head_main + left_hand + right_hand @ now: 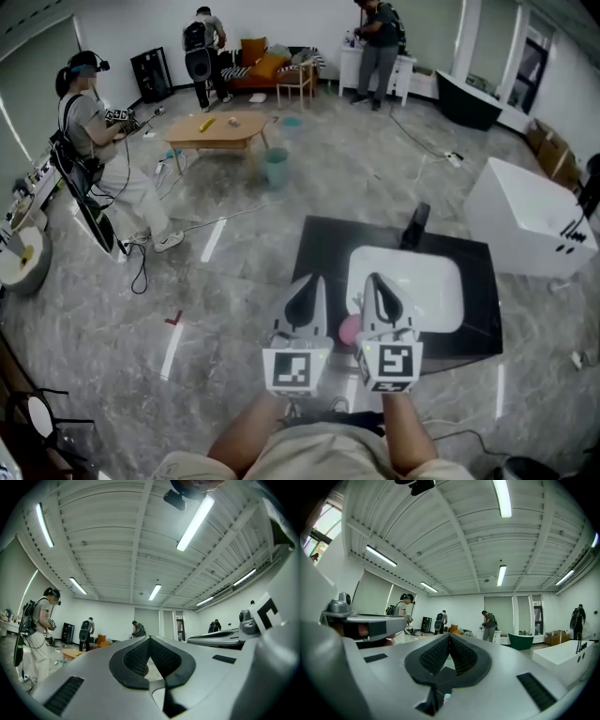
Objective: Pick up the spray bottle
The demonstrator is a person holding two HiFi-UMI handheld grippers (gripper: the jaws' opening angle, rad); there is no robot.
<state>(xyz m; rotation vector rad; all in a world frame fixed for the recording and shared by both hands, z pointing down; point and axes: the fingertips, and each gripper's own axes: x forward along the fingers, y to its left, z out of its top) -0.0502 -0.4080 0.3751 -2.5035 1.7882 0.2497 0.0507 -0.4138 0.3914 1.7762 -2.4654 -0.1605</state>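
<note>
A pink rounded object (348, 328), perhaps the spray bottle, shows low between my two grippers at the near edge of a black counter (319, 246); most of it is hidden. The counter holds a white sink basin (422, 281) and a black faucet (415, 225). My left gripper (307, 284) is shut and empty over the counter's left part; its pads meet in the left gripper view (150, 638). Beside it, my right gripper (375, 279) is shut with nothing held, over the basin's near left rim; its jaws meet in the right gripper view (449, 635). Both point level into the room.
A white bathtub (525, 217) stands to the right and a dark one (469, 98) farther back. A low wooden table (217, 129) and a green bucket (276, 166) are across the floor. A person with gear (98, 150) stands left, others at the back. Cables lie on the floor.
</note>
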